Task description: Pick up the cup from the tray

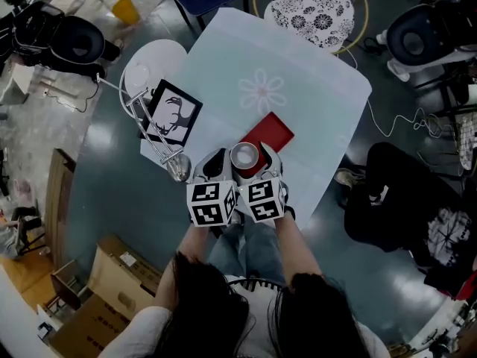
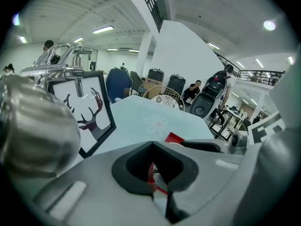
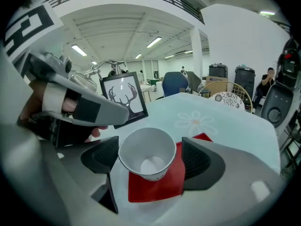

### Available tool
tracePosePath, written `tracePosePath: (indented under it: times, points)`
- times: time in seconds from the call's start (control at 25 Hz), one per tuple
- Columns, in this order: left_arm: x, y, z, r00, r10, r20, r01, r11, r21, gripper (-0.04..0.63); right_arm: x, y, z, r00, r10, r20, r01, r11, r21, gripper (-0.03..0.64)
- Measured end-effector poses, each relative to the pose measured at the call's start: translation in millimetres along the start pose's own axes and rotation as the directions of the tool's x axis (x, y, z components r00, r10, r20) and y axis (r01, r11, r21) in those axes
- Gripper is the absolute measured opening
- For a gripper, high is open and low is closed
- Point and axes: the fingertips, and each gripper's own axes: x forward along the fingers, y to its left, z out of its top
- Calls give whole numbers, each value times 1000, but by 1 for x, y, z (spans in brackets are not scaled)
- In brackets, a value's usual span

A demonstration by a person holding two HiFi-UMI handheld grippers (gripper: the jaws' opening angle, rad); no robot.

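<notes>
My right tongs [image 3: 149,161] straddled the cup [image 3: 146,149], jaws apart; my left tongs [image 2: 155,173] were pinched together. An off-centre squeeze might topple it.

Near end of tray [image 1: 270,134] hidden under cup [image 1: 244,156]; left gripper view shows mere sliver

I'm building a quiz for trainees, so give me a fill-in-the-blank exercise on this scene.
1. The white cup stands on a ___ tray.
2. The open fingers of the right gripper stand one at each side of the ___.
3. The framed picture shows a ___ with antlers.
Missing words: red; cup; deer.
</notes>
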Motion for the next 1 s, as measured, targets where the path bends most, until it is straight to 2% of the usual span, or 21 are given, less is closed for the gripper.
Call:
tracePosePath:
  times: [0.32,0.52,0.72,1.0]
  points:
    - [2,12,-2,999,35,-6,-35,999,15,0,12,1,-2,1000,2,-30,-3,1000,-29,402]
    - [2,9,-2,1000,18,-13,-18,1000,20,0,13,-1,-3,999,0,-43,-1,1000,-22,387]
    - [-1,8,5,1000,23,0,-23,1000,1,0,-2,-3,6,1000,-12,-11,12,1000,-12,383]
    - [-5,-20,9,999,-50,8,49,998,42,0,-40,-22,15,997,-61,42,60,998,33,383]
